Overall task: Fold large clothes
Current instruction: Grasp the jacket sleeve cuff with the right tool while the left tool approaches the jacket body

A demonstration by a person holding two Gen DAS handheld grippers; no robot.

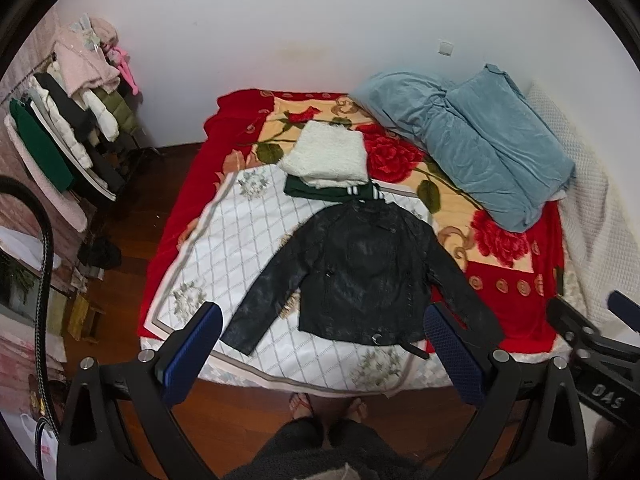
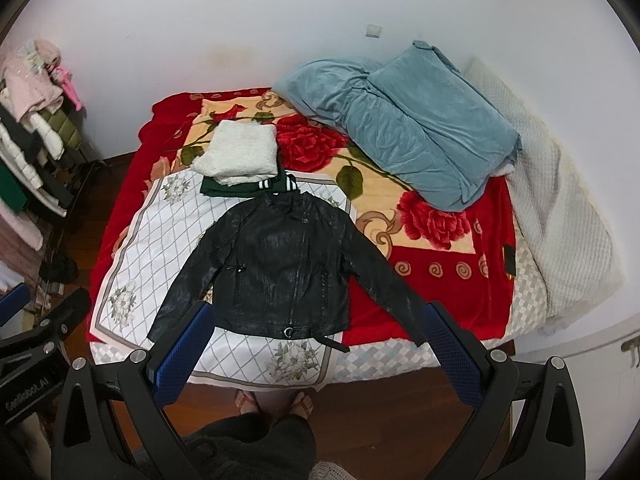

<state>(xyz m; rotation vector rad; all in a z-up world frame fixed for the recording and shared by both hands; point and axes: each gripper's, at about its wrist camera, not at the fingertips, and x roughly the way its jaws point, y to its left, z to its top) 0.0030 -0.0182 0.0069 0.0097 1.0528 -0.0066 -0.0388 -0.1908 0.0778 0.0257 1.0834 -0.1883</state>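
Observation:
A black leather jacket (image 1: 356,276) lies flat, front up, sleeves spread, on a white quilted sheet (image 1: 236,240) at the near end of the bed; it also shows in the right wrist view (image 2: 280,268). My left gripper (image 1: 324,320) is open and empty, held high above the jacket's hem. My right gripper (image 2: 316,320) is open and empty too, high above the hem. Beyond the collar lie a folded white fluffy garment (image 1: 326,152) on a folded green one (image 1: 316,191).
A blue duvet (image 1: 472,136) is heaped at the back right on the red rose blanket (image 1: 516,292). A rack of hanging clothes (image 1: 68,132) stands left of the bed. My feet (image 1: 304,404) are on the wooden floor at the bed's near edge.

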